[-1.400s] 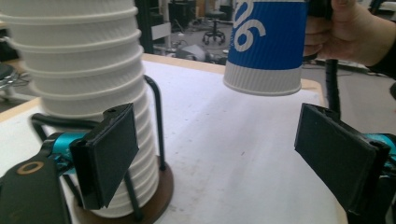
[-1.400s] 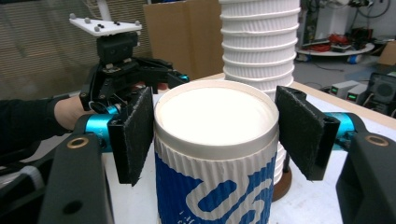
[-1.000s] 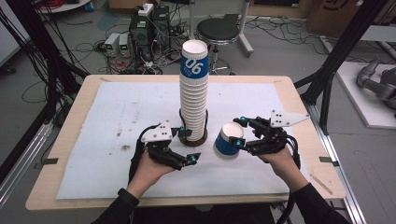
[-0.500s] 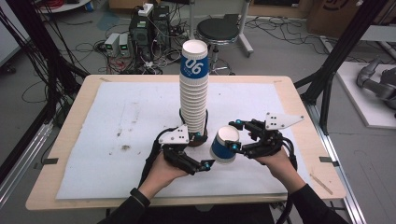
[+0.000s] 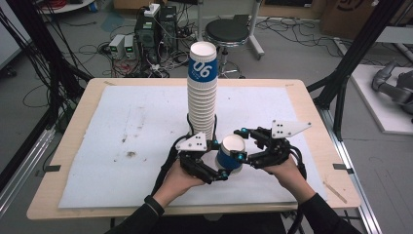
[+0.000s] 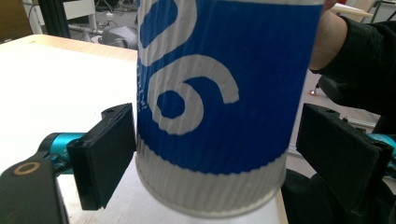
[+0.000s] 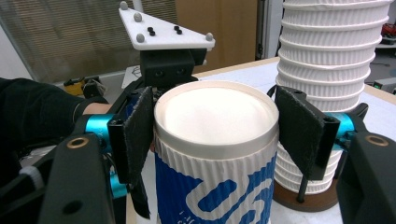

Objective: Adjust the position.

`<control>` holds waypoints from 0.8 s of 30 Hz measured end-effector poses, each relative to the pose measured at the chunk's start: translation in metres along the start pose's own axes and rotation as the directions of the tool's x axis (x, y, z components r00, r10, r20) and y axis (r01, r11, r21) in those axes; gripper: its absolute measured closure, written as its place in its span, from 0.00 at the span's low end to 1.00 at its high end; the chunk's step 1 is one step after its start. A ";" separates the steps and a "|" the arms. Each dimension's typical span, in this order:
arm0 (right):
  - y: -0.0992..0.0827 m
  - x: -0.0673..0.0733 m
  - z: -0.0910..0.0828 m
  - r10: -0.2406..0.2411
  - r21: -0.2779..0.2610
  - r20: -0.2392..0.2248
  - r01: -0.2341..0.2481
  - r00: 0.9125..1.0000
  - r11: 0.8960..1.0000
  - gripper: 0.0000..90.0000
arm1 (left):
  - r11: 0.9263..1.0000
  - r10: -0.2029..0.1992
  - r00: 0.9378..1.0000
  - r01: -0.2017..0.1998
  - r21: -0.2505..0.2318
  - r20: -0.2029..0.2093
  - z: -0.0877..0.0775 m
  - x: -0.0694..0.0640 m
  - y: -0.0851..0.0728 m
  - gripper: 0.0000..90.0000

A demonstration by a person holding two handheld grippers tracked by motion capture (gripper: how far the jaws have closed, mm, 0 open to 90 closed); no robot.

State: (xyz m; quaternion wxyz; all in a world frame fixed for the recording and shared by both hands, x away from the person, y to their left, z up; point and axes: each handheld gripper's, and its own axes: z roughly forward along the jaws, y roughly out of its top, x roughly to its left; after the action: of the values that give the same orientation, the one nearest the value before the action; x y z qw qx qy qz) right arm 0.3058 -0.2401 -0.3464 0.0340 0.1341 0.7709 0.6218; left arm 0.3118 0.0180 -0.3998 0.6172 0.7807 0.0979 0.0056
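A blue and white ribbed paper cup [image 5: 231,152] marked with a white number stands near the table's front, its flat white end up. My right gripper [image 5: 239,146] comes in from the right and is shut on the cup; in the right gripper view both pads [image 7: 138,135] press its sides near the top. My left gripper [image 5: 221,160] reaches in from the lower left. In the left gripper view its jaws stand open around the cup [image 6: 215,70], the right pad [image 6: 341,154] clearly apart from it.
A tall stack of the same cups [image 5: 202,97] rises from a dark round base just behind the held cup, close to both grippers. A white sheet [image 5: 122,136] covers the wooden table [image 5: 321,141]. A stool and electronics stand on the floor beyond.
My left hand has slid right towards the cup, and its jaws now sit on either side of it. The right gripper keeps its hold with the cup nearly in place.
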 end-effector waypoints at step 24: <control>0.000 -0.003 0.003 0.031 0.009 -0.025 -0.031 0.999 0.999 0.28 | 0.999 0.015 1.000 -0.014 0.042 -0.007 0.001 0.003 0.001 0.21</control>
State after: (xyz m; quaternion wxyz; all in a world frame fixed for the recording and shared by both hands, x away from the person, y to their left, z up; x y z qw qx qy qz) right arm 0.3088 -0.2382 -0.3469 0.0143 0.1383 0.7718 0.6205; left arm 0.3149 0.0177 -0.3993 0.6003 0.7941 0.0946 0.0108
